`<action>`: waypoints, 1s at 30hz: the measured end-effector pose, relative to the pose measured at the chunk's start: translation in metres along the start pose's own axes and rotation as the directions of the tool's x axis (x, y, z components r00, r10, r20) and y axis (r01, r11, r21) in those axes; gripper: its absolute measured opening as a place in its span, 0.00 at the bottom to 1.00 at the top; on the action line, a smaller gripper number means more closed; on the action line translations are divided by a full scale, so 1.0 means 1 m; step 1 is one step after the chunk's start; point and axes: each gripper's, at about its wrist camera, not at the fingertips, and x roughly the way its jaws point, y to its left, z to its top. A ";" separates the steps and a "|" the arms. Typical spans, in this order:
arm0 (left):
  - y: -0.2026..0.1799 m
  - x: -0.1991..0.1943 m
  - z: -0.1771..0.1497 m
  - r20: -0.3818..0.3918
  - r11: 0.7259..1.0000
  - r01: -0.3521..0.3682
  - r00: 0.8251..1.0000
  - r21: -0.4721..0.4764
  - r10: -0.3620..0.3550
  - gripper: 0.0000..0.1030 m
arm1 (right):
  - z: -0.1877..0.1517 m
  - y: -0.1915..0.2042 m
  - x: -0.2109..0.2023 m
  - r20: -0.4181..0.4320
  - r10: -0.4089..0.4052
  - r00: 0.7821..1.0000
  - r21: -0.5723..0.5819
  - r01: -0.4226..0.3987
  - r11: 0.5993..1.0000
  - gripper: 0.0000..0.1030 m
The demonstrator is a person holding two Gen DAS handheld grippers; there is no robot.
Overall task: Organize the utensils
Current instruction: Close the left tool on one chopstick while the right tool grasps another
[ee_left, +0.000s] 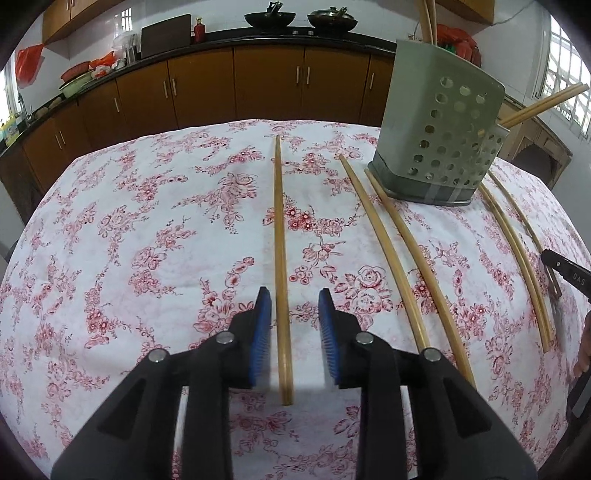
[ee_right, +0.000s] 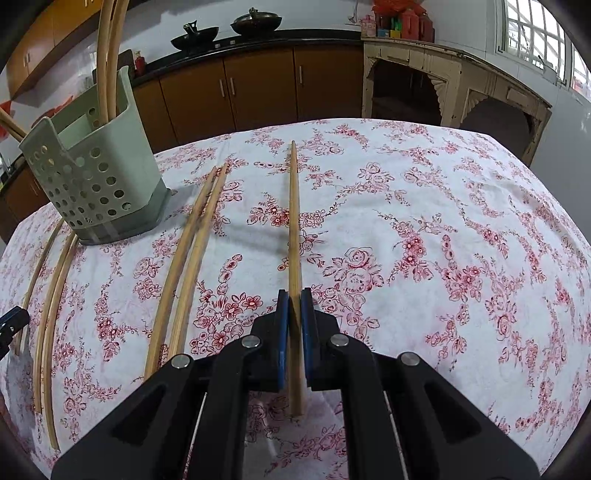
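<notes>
My left fingers (ee_left: 294,302) stand a little apart over the floral tablecloth (ee_left: 147,229), and one wooden chopstick (ee_left: 280,258) lies on the cloth between them, running straight away from me. The blue pads (ee_left: 260,339) do not press on it; there is a gap on both sides, wider on the right one.

To the right of that stick lie two more chopsticks (ee_left: 388,251), side by side, their far ends just beside the base of the grey-green perforated utensil holder (ee_left: 439,147). Past the holder, a further pair (ee_left: 517,251) curves along the counter's right edge (the fisheye bends them). The holder stands upright on the counter and already has chopsticks in it: two rise from its tall back compartment (ee_left: 426,22), and another two lean out of the lower front part (ee_left: 543,103).

My right fingers (ee_right: 294,306) are closed tight on a single chopstick (ee_right: 294,221). It passes between the blue pads (ee_right: 283,332), its thick end sticking out behind them toward me and its tip reaching out over the tablecloth. From this side the holder (ee_right: 92,166) stands off to the left, with a pair of loose chopsticks (ee_right: 184,266) lying between it and the one I hold.
</notes>
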 end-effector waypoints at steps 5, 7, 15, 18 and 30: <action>0.000 0.000 0.000 0.000 1.000 -0.002 1.000 0.001 0.002 0.27 | 0.000 0.000 0.000 0.000 0.000 1.000 0.000 0.000 1.000 0.08; 0.000 0.000 0.000 0.000 1.000 -0.001 1.000 0.001 0.001 0.27 | 0.000 0.000 0.000 0.000 0.000 1.000 0.000 0.000 1.000 0.08; -0.001 0.001 -0.001 0.000 1.000 -0.006 1.000 0.006 0.006 0.27 | -0.001 0.001 -0.001 0.000 -0.001 1.000 0.000 0.001 1.000 0.08; 0.001 0.000 -0.002 0.001 1.000 -0.012 1.000 0.000 0.012 0.27 | -0.002 0.000 -0.002 0.000 -0.004 1.000 -0.003 0.004 1.000 0.08; -0.003 -0.005 -0.007 -0.001 0.999 -0.045 0.999 0.017 0.045 0.25 | -0.004 -0.001 -0.003 0.000 0.016 1.000 0.013 -0.016 1.000 0.08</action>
